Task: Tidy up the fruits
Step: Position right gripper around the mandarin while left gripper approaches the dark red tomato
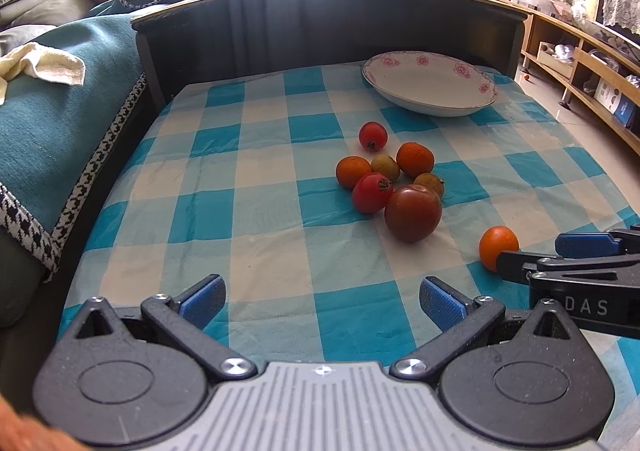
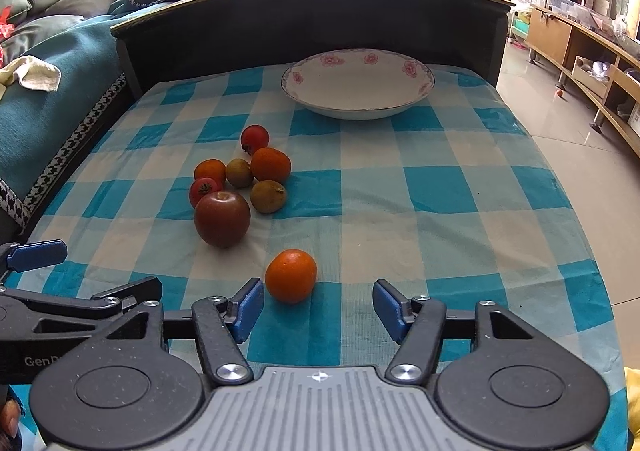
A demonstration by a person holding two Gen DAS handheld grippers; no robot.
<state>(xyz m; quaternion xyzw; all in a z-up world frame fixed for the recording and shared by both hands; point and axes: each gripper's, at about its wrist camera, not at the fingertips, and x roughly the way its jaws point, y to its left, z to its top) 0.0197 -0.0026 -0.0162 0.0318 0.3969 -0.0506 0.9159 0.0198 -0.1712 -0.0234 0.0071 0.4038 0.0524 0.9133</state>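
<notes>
Both grippers spread wide over the blue-and-white checked tablecloth (image 2: 400,203).
We see the right gripper (image 2: 318,309) empty, a lone round orange mandarin (image 2: 291,275) just ahead of its fingertips; the left gripper (image 1: 322,301) holds nothing; the white flower-rimmed bowl (image 2: 358,81) sits behind the clustered fruit.

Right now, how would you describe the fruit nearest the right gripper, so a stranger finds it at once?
Start at the checked blue tablecloth. Nearer than the fruit cluster, one orange fruit lies alone, just ahead of the open right gripper. Unlike the others, it touches no other fruit.
</notes>
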